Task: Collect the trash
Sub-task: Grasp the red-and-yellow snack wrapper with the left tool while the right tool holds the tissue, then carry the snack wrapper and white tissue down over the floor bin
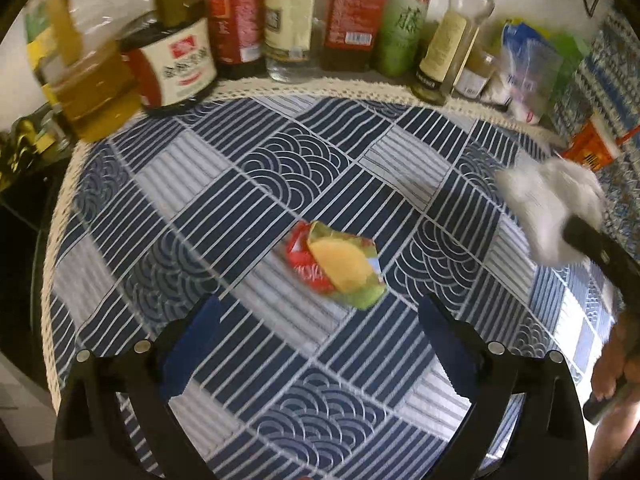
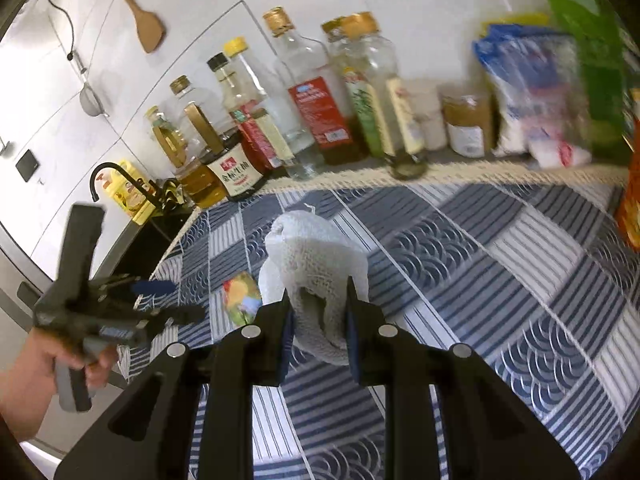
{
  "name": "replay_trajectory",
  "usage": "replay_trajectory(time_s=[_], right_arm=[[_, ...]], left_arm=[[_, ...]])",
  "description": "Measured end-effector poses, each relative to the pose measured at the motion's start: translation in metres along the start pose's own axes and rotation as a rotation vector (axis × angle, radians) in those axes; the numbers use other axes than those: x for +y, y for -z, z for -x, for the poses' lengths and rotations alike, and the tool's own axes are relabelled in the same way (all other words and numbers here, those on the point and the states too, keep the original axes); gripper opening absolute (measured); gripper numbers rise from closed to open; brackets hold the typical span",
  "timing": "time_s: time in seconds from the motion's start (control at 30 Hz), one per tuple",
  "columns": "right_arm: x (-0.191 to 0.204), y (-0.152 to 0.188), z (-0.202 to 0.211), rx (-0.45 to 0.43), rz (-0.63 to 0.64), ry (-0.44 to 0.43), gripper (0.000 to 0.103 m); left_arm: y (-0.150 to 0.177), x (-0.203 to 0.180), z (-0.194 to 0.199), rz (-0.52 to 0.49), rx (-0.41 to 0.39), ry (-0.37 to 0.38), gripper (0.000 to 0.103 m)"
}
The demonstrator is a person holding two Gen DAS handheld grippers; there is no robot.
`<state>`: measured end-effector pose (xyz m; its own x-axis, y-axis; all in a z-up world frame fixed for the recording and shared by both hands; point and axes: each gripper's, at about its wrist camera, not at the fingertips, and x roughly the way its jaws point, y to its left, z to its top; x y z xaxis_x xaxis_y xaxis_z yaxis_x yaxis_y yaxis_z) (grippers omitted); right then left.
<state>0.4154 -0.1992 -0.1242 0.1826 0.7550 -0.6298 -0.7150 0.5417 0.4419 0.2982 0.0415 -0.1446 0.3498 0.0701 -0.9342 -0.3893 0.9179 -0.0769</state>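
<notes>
A crumpled red, yellow and green wrapper [image 1: 334, 266] lies on the blue patterned tablecloth [image 1: 280, 184]. My left gripper [image 1: 320, 320] hovers just short of it, open wide, with nothing between its blue pads. In the right wrist view the same wrapper [image 2: 241, 298] lies left of my right gripper [image 2: 318, 312], which is shut on a white foam net [image 2: 316, 276] held above the cloth. From the left wrist view that white net [image 1: 550, 208] hangs at the right edge in the black fingers [image 1: 592, 240] of the right gripper.
A row of sauce and oil bottles [image 1: 288, 20] lines the back of the counter against the white wall, with bags and packets [image 2: 532, 96] at the right. A black tap [image 2: 114, 178] and dark sink lie at the left. A person's hand [image 2: 48, 364] holds the left gripper.
</notes>
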Motion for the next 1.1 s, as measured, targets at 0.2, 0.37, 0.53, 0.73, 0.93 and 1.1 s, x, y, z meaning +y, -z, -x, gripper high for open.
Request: replay_trajectory(time_s=[0.2, 0.37, 0.53, 0.73, 0.93, 1.1], right_arm=[[-0.01, 0.02, 0.01, 0.005, -0.043, 0.004, 0.023], [-0.014, 0.026, 0.01, 0.007, -0.065, -0.008, 0.024], [-0.023, 0.031, 0.009, 0.005, -0.096, -0.013, 0.024], [-0.023, 0.035, 0.004, 0.021, -0.09, -0.017, 0.024], [-0.021, 0.036, -0.001, 0.034, -0.091, -0.026, 0.024], [-0.015, 0.036, -0.003, 0.037, -0.082, -0.032, 0.024]], left_arm=[[-0.014, -0.003, -0.029, -0.026, 0.049, -0.041, 0.096], [-0.02, -0.009, -0.043, -0.041, 0.063, -0.055, 0.095], [-0.019, -0.016, -0.054, -0.076, 0.088, -0.089, 0.087], [-0.022, -0.014, -0.057, -0.075, 0.08, -0.069, 0.066], [-0.023, -0.014, -0.055, -0.096, 0.069, -0.058, 0.055], [-0.013, -0.007, -0.042, -0.089, 0.064, -0.046, 0.055]])
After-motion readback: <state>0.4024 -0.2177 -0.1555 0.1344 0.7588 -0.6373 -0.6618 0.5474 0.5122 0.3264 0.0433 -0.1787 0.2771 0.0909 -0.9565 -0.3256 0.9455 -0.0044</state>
